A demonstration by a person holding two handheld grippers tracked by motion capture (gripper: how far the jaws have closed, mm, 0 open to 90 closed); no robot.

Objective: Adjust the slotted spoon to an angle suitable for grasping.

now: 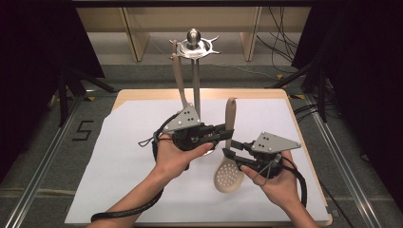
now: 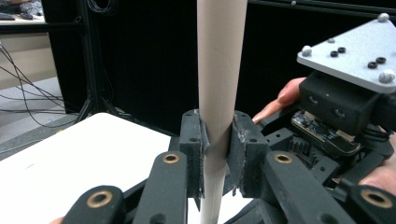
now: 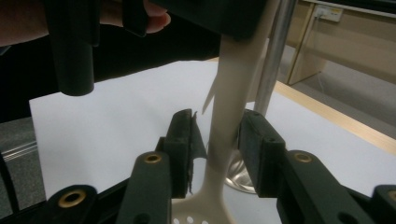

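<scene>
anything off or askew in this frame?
Nothing damaged or spilled. The slotted spoon is held upright, left claw shut on its handle. The right claw straddles the handle lower down with gaps either side.

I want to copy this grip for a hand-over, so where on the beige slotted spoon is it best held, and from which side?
Grip the slotted spoon on its straight round handle, well above the perforated bowl. The left gripper clamps it there, jaws closing across the shaft from opposite sides, coming in from the person's left. The handle is narrow and even, so flat pads should seat squarely. The right gripper brackets the neck lower down, seemingly not yet clamped.
</scene>
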